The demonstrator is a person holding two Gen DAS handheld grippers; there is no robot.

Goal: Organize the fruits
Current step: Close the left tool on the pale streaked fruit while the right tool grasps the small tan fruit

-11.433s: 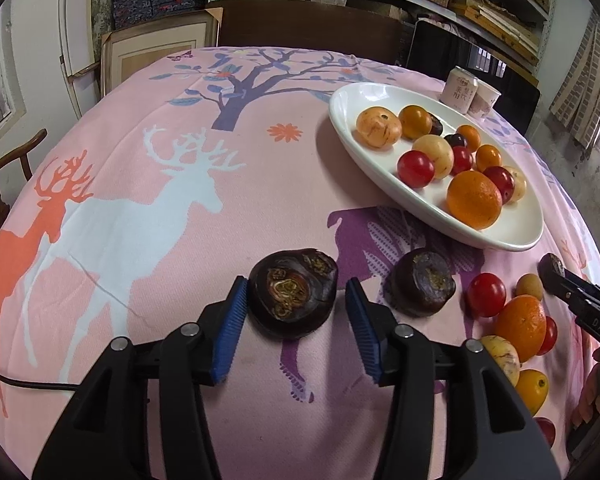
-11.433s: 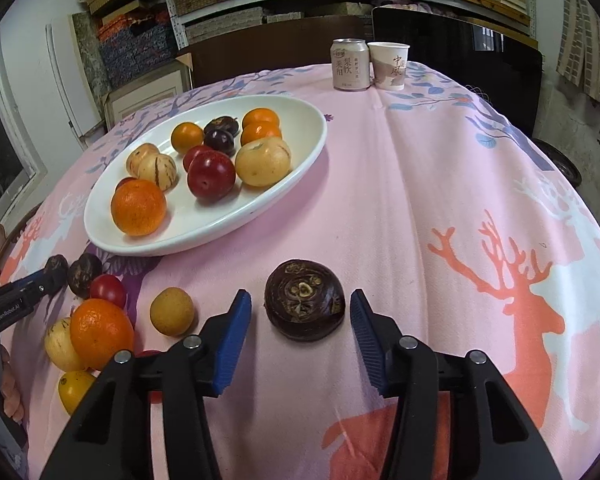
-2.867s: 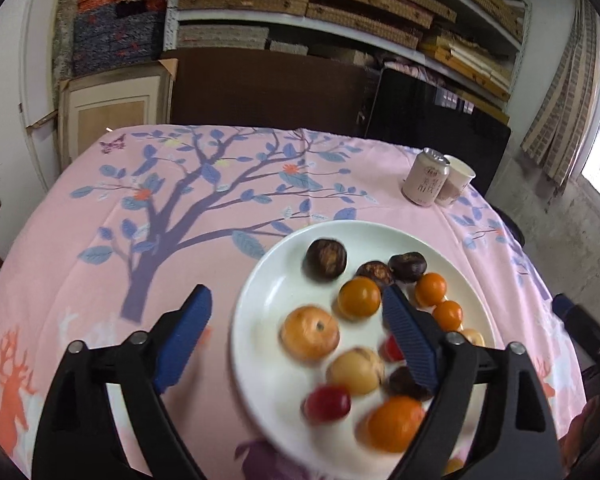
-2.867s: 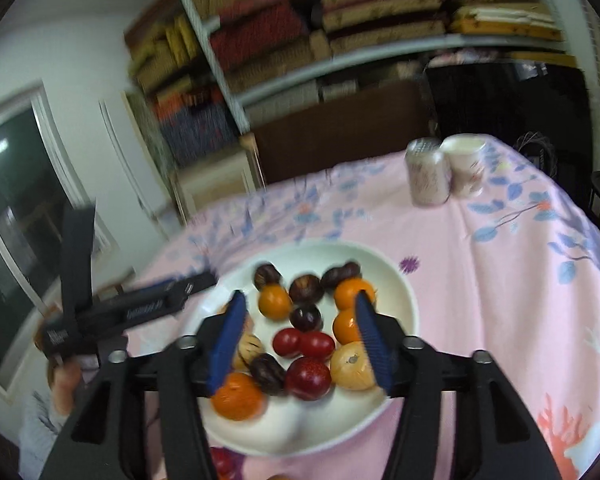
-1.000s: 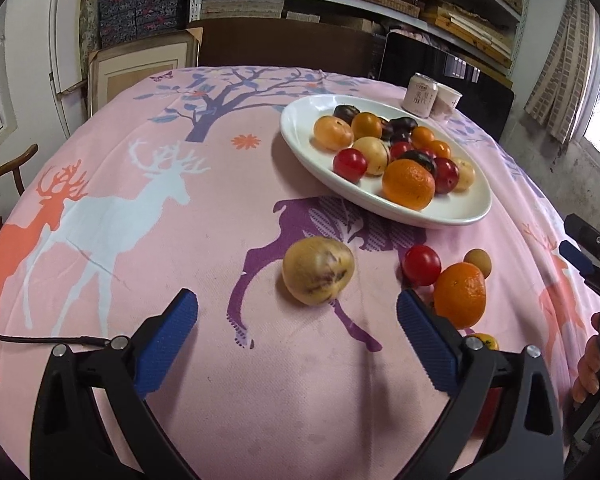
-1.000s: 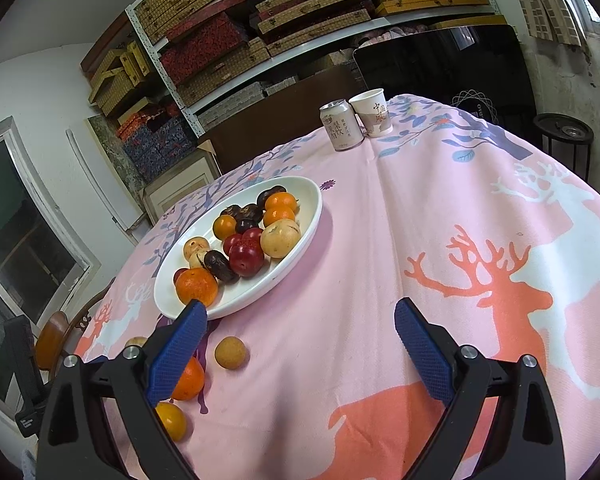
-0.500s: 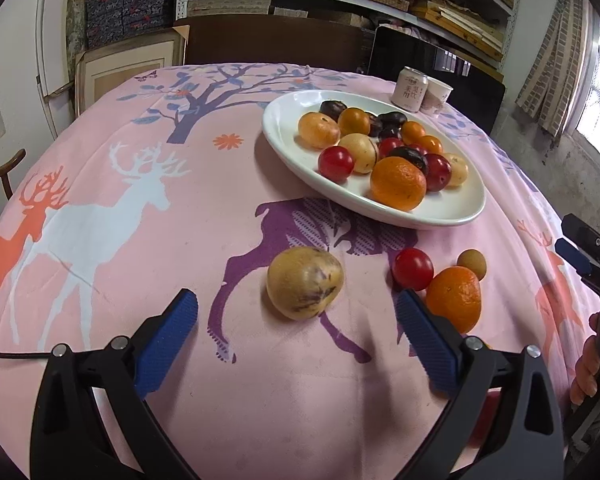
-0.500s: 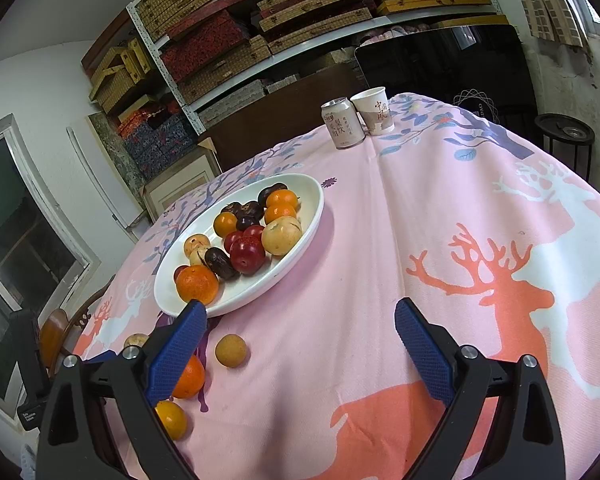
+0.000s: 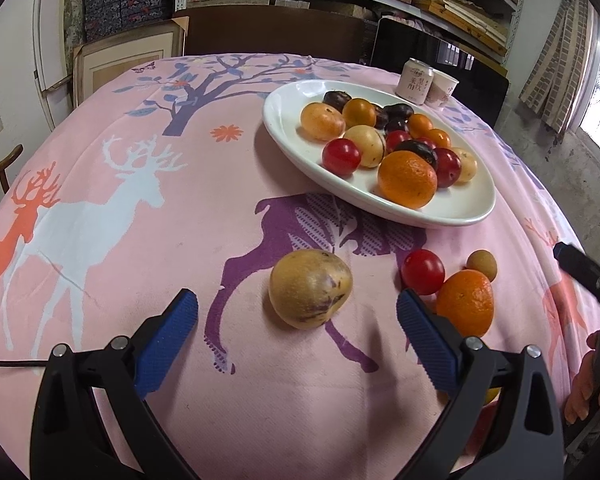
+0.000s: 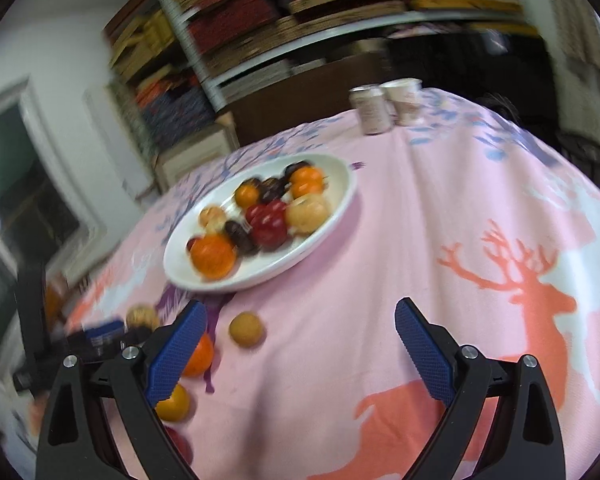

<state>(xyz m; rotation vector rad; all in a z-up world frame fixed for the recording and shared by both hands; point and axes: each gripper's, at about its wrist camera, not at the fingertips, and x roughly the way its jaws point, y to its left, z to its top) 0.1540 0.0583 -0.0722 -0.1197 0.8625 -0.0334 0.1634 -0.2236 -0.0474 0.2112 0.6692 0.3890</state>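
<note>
Left gripper (image 9: 297,312) hanging wide open, empty, above the pink tablecloth (image 9: 140,240), yellow fruit (image 9: 310,289) lying between its spread fingers but untouched. Right gripper (image 10: 300,320) likewise gaping, gripping nothing, over bare cloth. White plate (image 9: 460,212) sitting beyond, holding most fruits; orange (image 9: 465,303), red fruit (image 9: 423,271) resting loose beside it.

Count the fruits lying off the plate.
6 visible: speckled yellow fruit, red tomato, small brown fruit and big orange ahead of the left gripper; a yellow fruit and a dark red fruit near the right gripper's left finger. Others may be hidden.
</note>
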